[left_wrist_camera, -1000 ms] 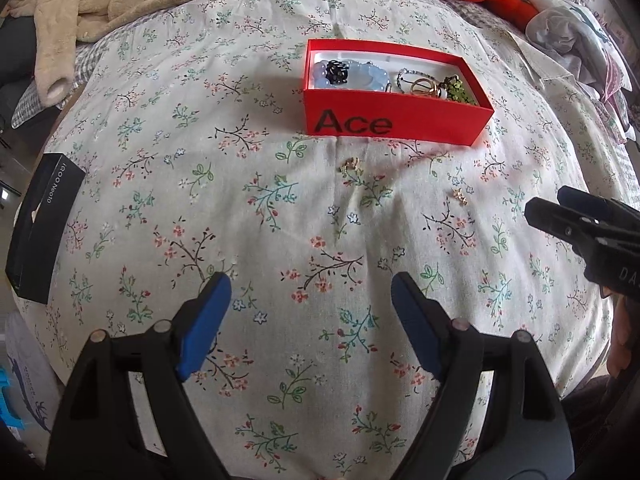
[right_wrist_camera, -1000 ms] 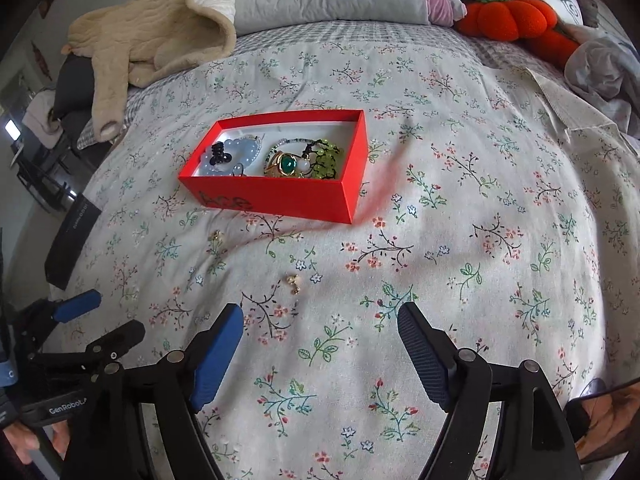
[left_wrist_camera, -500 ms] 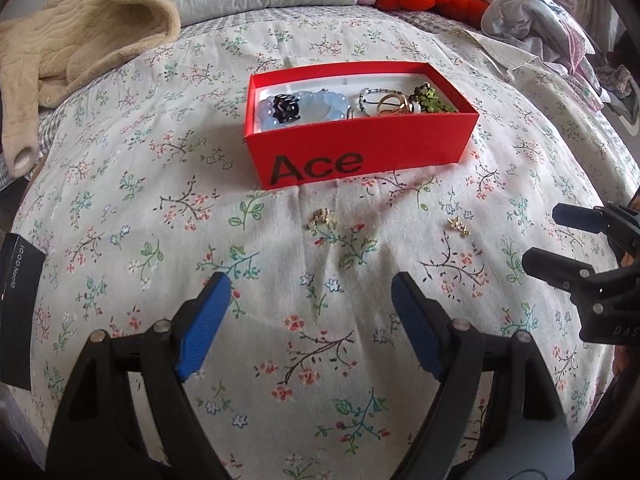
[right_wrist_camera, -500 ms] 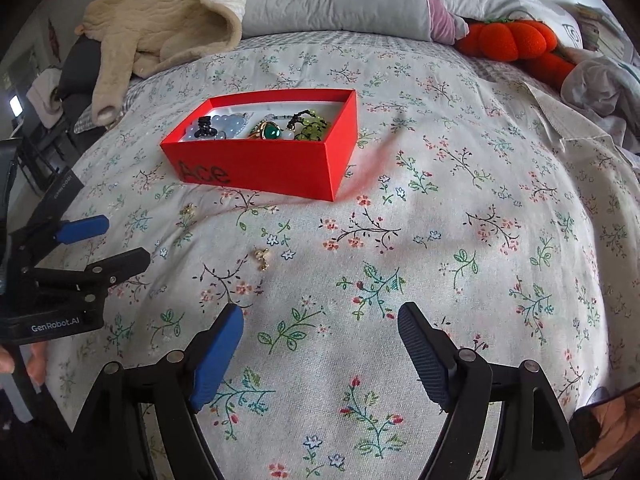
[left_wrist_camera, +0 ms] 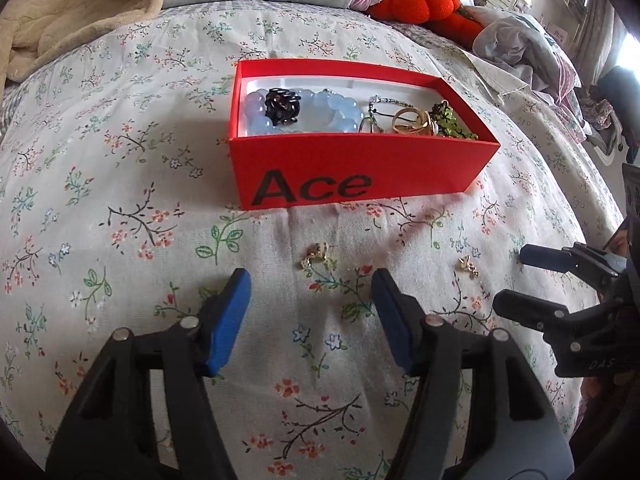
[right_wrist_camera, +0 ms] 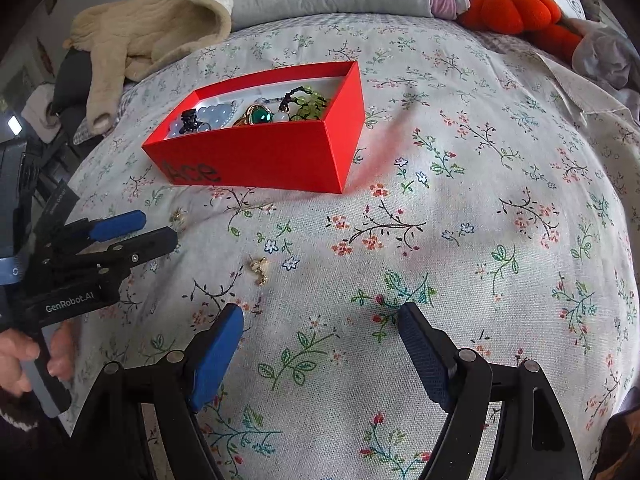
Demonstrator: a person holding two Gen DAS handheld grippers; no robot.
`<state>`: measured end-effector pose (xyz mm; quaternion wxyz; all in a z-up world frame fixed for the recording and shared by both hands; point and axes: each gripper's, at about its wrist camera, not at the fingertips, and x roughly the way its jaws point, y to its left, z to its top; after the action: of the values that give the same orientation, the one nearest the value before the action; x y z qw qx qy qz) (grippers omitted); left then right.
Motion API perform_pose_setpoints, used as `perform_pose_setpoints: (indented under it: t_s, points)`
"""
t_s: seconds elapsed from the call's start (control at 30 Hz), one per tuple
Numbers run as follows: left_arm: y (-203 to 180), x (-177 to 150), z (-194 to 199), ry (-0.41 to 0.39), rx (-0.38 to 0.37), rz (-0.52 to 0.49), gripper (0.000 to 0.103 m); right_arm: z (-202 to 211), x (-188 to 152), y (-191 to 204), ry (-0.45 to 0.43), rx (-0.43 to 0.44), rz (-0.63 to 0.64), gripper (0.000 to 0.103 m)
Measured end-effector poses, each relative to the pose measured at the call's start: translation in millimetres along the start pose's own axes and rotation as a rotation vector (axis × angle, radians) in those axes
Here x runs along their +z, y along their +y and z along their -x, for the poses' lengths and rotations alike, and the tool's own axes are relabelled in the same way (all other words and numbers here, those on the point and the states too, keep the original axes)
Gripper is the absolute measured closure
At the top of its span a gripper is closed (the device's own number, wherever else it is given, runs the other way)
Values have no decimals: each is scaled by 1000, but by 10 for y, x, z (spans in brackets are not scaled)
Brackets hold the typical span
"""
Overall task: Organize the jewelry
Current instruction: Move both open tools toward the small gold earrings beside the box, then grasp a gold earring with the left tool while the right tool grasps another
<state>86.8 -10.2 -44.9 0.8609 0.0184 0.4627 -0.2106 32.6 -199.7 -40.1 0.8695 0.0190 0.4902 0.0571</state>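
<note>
I see a floral bedspread (left_wrist_camera: 120,184) bearing a red box (left_wrist_camera: 360,168) marked "Ace", which contains blue beads (left_wrist_camera: 332,110), a black clip (left_wrist_camera: 283,105) and a gold ring (left_wrist_camera: 408,120). My left gripper (left_wrist_camera: 310,314) hovers above the cloth, jaws closing with nothing between them; one gold earring (left_wrist_camera: 314,260) lies just beyond its tips. My right gripper (right_wrist_camera: 320,344) stands wide and empty, a second gold earring (right_wrist_camera: 258,270) just ahead of its left finger.
</note>
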Motion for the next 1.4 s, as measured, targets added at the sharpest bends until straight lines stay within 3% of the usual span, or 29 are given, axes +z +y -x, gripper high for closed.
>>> perform_pose_setpoints:
  t_s: [0.47,0.6,0.9,1.07,1.4]
  points:
    - [-73,80,-165,20,-23,-56,81,-173,10,152,-30,-36,114,11]
    - [-88,74,-169,22,-4,-61,96,-178,13,156,-33,-38,115,10]
    - [-110,71,-124,14,26,-40,97,-152,25,164,-46,-20,105,12]
    - [-71,72,-100,34,11,2,97,-139,41,234,-52,3,133,34]
    - [-59,48,-65,48,4,26,97,-200,117,348,-42,28,159,64]
